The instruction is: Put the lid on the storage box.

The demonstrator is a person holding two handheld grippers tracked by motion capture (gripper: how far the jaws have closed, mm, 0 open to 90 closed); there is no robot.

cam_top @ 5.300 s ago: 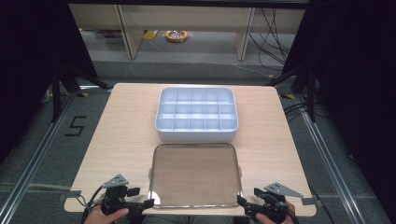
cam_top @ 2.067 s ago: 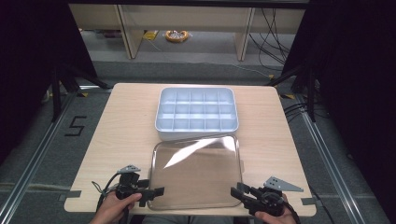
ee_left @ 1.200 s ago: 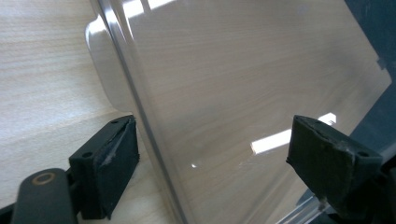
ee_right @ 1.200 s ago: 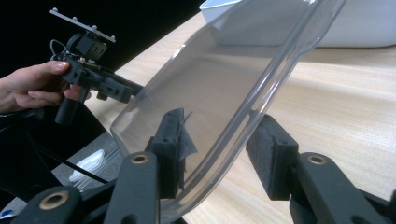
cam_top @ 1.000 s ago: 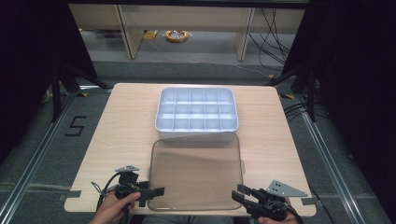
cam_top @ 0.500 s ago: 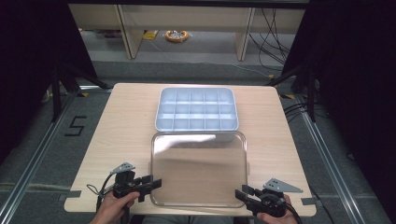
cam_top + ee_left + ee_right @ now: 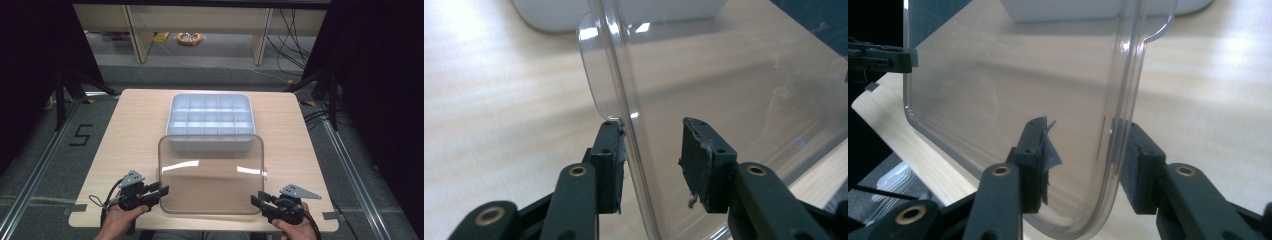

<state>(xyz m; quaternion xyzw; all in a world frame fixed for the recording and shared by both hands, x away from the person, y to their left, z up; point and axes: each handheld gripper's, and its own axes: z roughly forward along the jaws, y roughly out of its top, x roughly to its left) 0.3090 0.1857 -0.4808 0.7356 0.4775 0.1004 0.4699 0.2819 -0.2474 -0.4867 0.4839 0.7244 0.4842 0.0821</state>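
Your left gripper (image 7: pixel 159 191) is at the near left of the table (image 7: pixel 125 130), and its jaws stand wide apart around the left edge of the clear lid (image 7: pixel 210 175). In the left gripper view, the lid edge (image 7: pixel 634 150) passes between the two pads; the left pad (image 7: pixel 610 165) touches the rim, while the right pad (image 7: pixel 701 162) is apart from the plastic. The lid is in the near middle of the table, tilted, with its far edge raised over the near wall of the white compartment tray (image 7: pixel 210 122), which sits at the far middle. Light is reflected in two bright streaks on the lid. Your right gripper (image 7: pixel 257 202) is at the near right, at the lid's near right corner. In the right gripper view, its jaws are also wide, with the curved rim (image 7: pixel 1118 130) between them, just beside the right pad (image 7: pixel 1143 170). Whether that pad touches, I cannot tell.
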